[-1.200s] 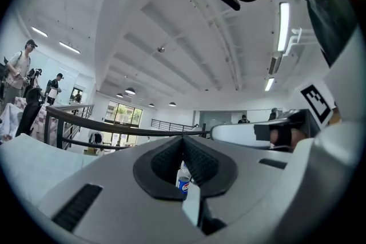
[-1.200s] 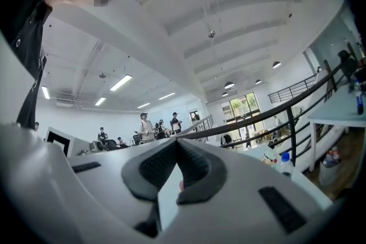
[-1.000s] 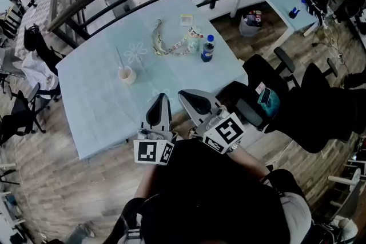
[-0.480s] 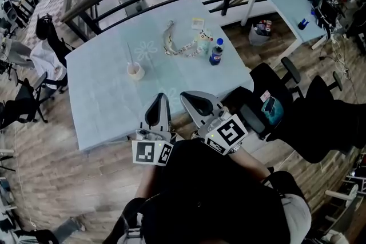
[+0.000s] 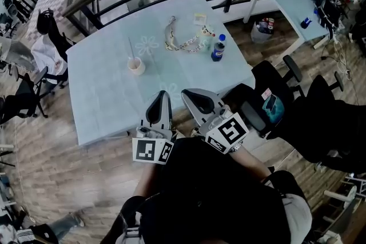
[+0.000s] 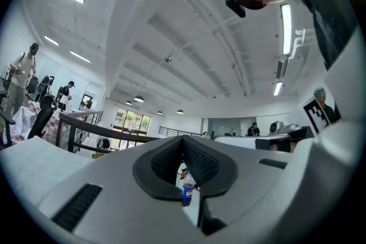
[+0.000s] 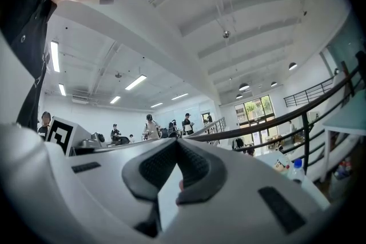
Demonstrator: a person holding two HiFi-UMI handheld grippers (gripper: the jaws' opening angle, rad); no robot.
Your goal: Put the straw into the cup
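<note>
Both grippers are held side by side close to the body, at the near edge of the table (image 5: 103, 94), and are pointed about level across it. The left gripper (image 5: 164, 95) and the right gripper (image 5: 185, 93) are closed and empty. The cup (image 5: 136, 66) is seen well ahead on the table, with the straw (image 5: 131, 48) standing in it.

Left gripper (image 5: 164, 96) and right gripper (image 5: 186, 93) level, jaws closed.
</note>
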